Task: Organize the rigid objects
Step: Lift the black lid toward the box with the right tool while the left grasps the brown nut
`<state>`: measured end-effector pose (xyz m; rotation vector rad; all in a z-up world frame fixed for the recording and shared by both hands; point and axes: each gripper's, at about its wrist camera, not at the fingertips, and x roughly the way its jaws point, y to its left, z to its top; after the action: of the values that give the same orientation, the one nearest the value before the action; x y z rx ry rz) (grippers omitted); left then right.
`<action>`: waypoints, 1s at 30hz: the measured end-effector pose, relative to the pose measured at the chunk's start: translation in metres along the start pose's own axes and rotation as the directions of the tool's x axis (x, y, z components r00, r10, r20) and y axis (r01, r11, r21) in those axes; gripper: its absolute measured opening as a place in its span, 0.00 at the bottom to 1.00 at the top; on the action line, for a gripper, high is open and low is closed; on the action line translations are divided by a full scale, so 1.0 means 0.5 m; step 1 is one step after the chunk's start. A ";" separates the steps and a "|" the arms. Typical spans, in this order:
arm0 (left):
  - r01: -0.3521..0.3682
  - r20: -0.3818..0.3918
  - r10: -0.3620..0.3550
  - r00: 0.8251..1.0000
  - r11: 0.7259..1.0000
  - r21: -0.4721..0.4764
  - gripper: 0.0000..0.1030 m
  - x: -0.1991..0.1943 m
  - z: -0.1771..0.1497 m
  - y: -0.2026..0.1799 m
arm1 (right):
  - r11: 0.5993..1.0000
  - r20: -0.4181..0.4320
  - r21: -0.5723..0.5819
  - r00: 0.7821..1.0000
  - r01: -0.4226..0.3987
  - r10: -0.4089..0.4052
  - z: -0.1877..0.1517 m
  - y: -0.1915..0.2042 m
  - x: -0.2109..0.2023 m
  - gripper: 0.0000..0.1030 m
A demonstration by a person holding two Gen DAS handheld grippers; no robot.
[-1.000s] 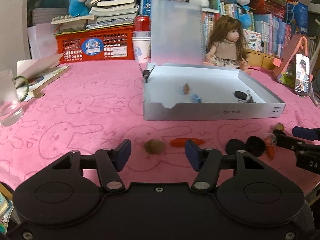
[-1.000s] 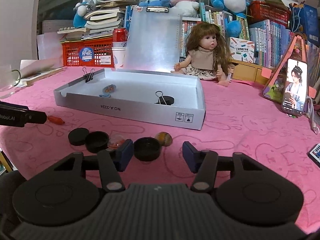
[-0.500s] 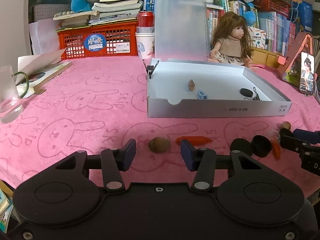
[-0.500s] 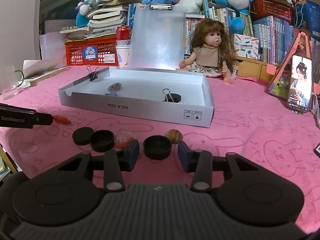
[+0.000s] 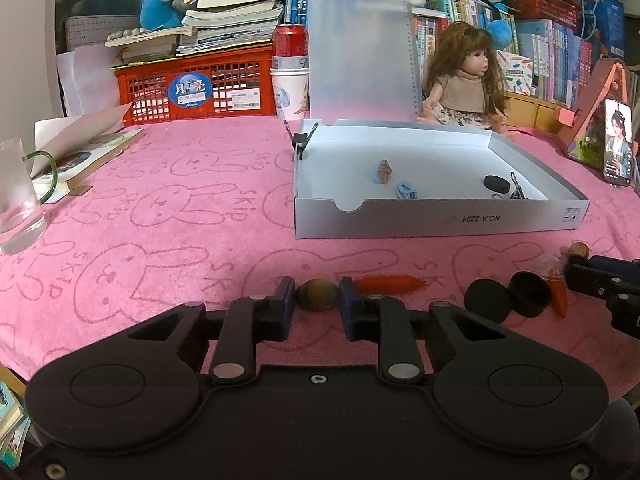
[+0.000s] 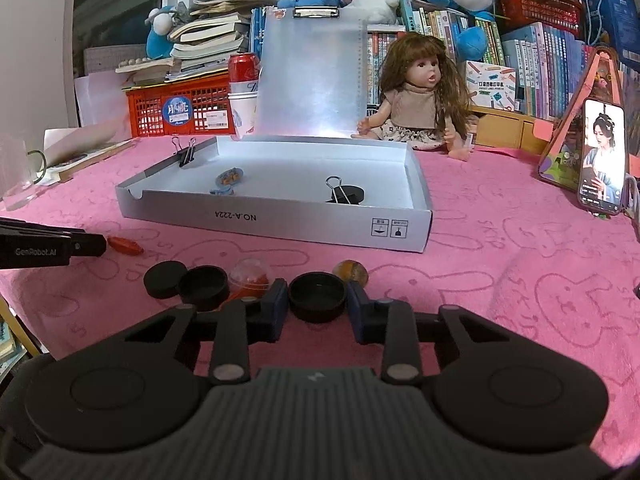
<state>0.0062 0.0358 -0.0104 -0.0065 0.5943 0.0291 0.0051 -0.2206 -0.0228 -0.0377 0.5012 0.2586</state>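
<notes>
My left gripper [image 5: 316,304] is shut on a brown round nut [image 5: 317,296] lying on the pink cloth. An orange carrot piece [image 5: 386,283] lies just beyond its right finger. My right gripper [image 6: 318,300] is shut on a black round cap [image 6: 318,294] on the cloth. A brown marbled stone [image 6: 351,272] sits just behind the cap. Two more black caps [image 6: 186,280] and a clear-domed orange capsule [image 6: 251,278] lie to the left. The white shallow box [image 6: 280,222] stands behind, holding a shell, a blue piece, a black cap and a binder clip.
A doll [image 6: 416,104] and an upright clipboard [image 6: 312,76] stand behind the box. A phone on a stand [image 6: 600,160] is at the right. A glass mug [image 5: 16,200], an open book and a red crate [image 5: 192,88] are at the left.
Both grippers moved forward and closed: the left fingers narrowed onto the brown nut, the right fingers narrowed onto the black cap.
</notes>
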 end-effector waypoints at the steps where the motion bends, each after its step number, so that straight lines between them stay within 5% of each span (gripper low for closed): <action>1: 0.002 -0.001 -0.002 1.000 1.000 -0.002 0.22 -0.001 0.000 0.000 | 1.000 0.002 0.002 1.000 -0.001 0.001 0.001 0.000 -0.002 0.36; 17: 0.039 0.004 -0.039 0.999 0.999 -0.007 0.22 -0.009 0.062 -0.003 | 0.999 0.032 0.039 0.999 0.029 -0.030 0.055 -0.016 -0.001 0.35; 30: 0.118 0.007 -0.118 0.993 0.993 -0.003 0.22 0.033 0.179 -0.027 | 0.990 0.008 0.141 1.000 0.017 -0.018 0.142 -0.073 0.051 0.35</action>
<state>0.0702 0.0242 0.0544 -0.0453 0.5863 -0.0850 0.0696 -0.2429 0.0263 0.0964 0.5084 0.2058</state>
